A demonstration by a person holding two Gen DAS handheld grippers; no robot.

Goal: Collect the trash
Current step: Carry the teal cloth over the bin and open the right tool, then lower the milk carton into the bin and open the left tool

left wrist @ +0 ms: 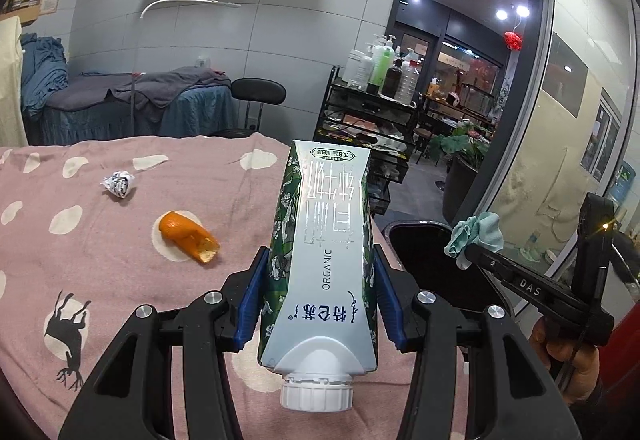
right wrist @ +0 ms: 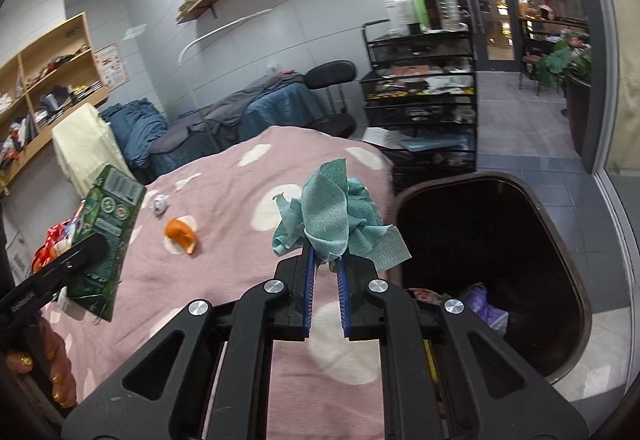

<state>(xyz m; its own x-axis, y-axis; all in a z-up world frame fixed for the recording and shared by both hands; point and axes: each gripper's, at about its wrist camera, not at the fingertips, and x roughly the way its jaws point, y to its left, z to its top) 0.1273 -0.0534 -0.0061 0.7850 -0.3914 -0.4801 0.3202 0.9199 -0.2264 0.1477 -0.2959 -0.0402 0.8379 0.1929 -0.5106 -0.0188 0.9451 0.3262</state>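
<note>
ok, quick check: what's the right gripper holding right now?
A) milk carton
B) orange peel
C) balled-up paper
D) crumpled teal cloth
D. The right gripper is pinched on the crumpled teal cloth, held beside the dark trash bin. The milk carton sits in the left gripper, while the orange peel and paper ball lie on the pink bedspread.
</note>
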